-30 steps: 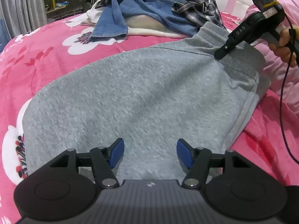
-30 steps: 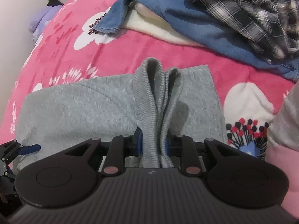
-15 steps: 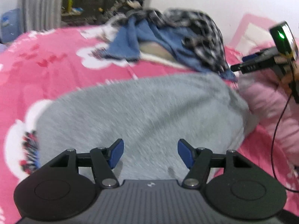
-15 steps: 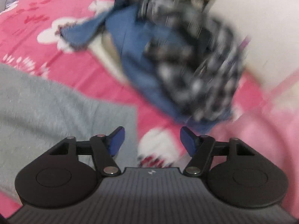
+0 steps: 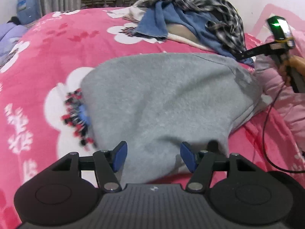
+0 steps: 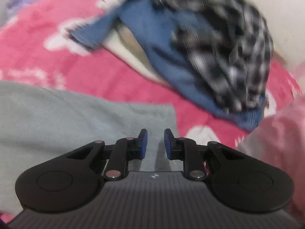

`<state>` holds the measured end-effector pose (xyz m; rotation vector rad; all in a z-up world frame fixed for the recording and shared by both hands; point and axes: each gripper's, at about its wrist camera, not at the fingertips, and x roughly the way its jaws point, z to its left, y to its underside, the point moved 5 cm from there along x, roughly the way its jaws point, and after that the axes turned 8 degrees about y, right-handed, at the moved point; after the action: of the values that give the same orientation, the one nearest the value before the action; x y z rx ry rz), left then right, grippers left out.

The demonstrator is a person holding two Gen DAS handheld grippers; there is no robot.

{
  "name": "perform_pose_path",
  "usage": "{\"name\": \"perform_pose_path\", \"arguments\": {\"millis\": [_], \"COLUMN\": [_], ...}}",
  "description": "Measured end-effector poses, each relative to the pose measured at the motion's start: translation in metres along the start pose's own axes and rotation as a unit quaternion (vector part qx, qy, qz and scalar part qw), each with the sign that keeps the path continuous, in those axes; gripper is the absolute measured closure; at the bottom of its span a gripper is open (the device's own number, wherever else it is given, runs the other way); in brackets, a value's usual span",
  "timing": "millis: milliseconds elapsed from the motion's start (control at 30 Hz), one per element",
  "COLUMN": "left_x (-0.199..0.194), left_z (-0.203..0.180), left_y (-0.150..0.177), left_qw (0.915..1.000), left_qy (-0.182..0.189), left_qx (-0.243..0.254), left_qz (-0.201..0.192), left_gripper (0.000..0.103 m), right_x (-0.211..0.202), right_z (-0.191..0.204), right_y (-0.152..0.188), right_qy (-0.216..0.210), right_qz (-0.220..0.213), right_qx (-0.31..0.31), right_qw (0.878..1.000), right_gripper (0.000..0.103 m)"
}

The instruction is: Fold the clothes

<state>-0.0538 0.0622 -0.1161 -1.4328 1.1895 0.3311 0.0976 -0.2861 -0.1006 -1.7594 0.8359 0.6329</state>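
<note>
- The grey garment [image 5: 167, 99] lay spread on the pink floral blanket [image 5: 57, 43], mid-frame.
- The left gripper [image 5: 153, 155] hung wide apart over its near hem, holding nothing.
- The right gripper [image 6: 154, 144], at 2 o'clock, was narrowed with a gap, gripping nothing.
- A clothes pile [image 5: 192, 22] sat at 12 o'clock.

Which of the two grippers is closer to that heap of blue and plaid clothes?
Right. The right gripper is over the grey sweatshirt's edge beside the heap of blue and plaid clothes; the left gripper is at the opposite edge.
</note>
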Motion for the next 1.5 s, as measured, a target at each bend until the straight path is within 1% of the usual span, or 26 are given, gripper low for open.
{"name": "perform_pose_path", "arguments": {"millis": [100, 133, 167, 200, 233, 267, 300, 333, 433, 467, 567, 667, 700, 800, 967, 1000, 1067, 1233, 1267, 1333, 1367, 1400, 1433, 1500], "left_x": [-0.006, -0.008, -0.007, -0.006, -0.005, -0.004, 0.000, 0.004, 0.013, 0.016, 0.024, 0.027, 0.028, 0.029, 0.033, 0.034, 0.032, 0.014, 0.008, -0.005, -0.011, -0.017, -0.019, -0.023], "left_z": [0.014, 0.018, 0.024, 0.030, 0.036, 0.042, 0.047, 0.052, 0.063, 0.066, 0.071, 0.069, 0.068, 0.064, 0.064, 0.064, 0.066, 0.076, 0.078, 0.080, 0.079, 0.077, 0.067, 0.046], "left_y": [0.009, 0.013, 0.014, 0.013, 0.013, 0.012, 0.013, 0.013, 0.016, 0.018, 0.024, 0.025, 0.025, 0.026, 0.029, 0.029, 0.029, 0.030, 0.030, 0.029, 0.027, 0.024, 0.022, 0.018], "left_qw": [0.9996, 0.9994, 0.9989, 0.9988, 0.9984, 0.9977, 0.9966, 0.9950, 0.9898, 0.9880, 0.9828, 0.9840, 0.9848, 0.9868, 0.9884, 0.9884, 0.9887, 0.9867, 0.9869, 0.9890, 0.9912, 0.9932, 0.9962, 0.9997], "left_qy": [-0.023, -0.031, -0.038, -0.034, -0.028, -0.023, -0.016, -0.008, 0.012, 0.014, 0.016, 0.009, 0.005, -0.003, -0.002, 0.002, 0.011, 0.041, 0.042, 0.036, 0.031, 0.025, 0.021, 0.012], "left_qx": [-0.006, -0.008, -0.017, -0.031, -0.046, -0.061, -0.076, -0.091, -0.132, -0.143, -0.167, -0.156, -0.150, -0.133, -0.118, -0.116, -0.114, -0.140, -0.144, -0.138, -0.126, -0.112, -0.083, -0.022], "left_qz": [0.012, 0.016, 0.019, 0.019, 0.018, 0.018, 0.028, 0.039, 0.051, 0.058, 0.078, 0.085, 0.087, 0.091, 0.096, 0.098, 0.097, 0.071, 0.060, 0.039, 0.028, 0.017, 0.012, 0.004], "left_gripper": [0.039, 0.040, 0.040, 0.040, 0.040, 0.039, 0.039, 0.039, 0.039, 0.039, 0.040, 0.041, 0.041, 0.041, 0.041, 0.040, 0.040, 0.041, 0.042, 0.042, 0.042, 0.042, 0.042, 0.042], "right_x": [-0.036, -0.040, -0.039, -0.037, -0.027, -0.014, -0.004, -0.006, -0.032, -0.041, -0.073, -0.086, -0.085, -0.070, 0.007, 0.013, 0.016, -0.033, -0.047, -0.079, -0.096, -0.114, -0.132, -0.156], "right_z": [0.022, 0.031, 0.040, 0.049, 0.055, 0.060, 0.065, 0.068, 0.081, 0.086, 0.124, 0.178, 0.201, 0.261, 0.325, 0.321, 0.309, 0.211, 0.182, 0.128, 0.102, 0.088, 0.074, 0.064], "right_y": [0.009, 0.016, 0.027, 0.037, 0.048, 0.064, 0.079, 0.081, 0.052, 0.042, 0.007, -0.024, -0.035, -0.053, -0.065, -0.072, -0.081, -0.097, -0.099, -0.100, -0.100, -0.096, -0.091, -0.073], "right_qy": [-0.085, -0.104, -0.110, -0.116, -0.118, -0.111, -0.105, -0.101, -0.096, -0.098, -0.174, -0.253, -0.277, -0.319, -0.316, -0.326, -0.308, -0.280, -0.272, -0.234, -0.215, -0.194, -0.175, -0.171], "right_qz": [-0.003, 0.006, 0.016, 0.029, 0.052, 0.076, 0.096, 0.084, 0.057, 0.047, -0.001, -0.032, -0.037, -0.039, 0.004, 0.008, 0.023, -0.024, -0.043, -0.079, -0.096, -0.105, -0.112, -0.102], "right_qx": [-0.024, -0.034, -0.049, -0.063, -0.076, -0.097, -0.117, -0.126, -0.130, -0.131, -0.140, -0.154, -0.158, -0.173, -0.133, -0.100, -0.071, -0.033, -0.026, -0.041, -0.051, -0.079, -0.107, -0.156], "right_qw": [0.996, 0.994, 0.993, 0.991, 0.989, 0.986, 0.983, 0.983, 0.985, 0.985, 0.975, 0.955, 0.947, 0.931, 0.939, 0.940, 0.949, 0.959, 0.961, 0.968, 0.970, 0.972, 0.972, 0.967], "right_gripper": [0.085, 0.085, 0.085, 0.085, 0.085, 0.086, 0.086, 0.086, 0.084, 0.084, 0.084, 0.084, 0.084, 0.085, 0.085, 0.085, 0.082, 0.082, 0.082, 0.080, 0.080, 0.080, 0.080, 0.079]}}
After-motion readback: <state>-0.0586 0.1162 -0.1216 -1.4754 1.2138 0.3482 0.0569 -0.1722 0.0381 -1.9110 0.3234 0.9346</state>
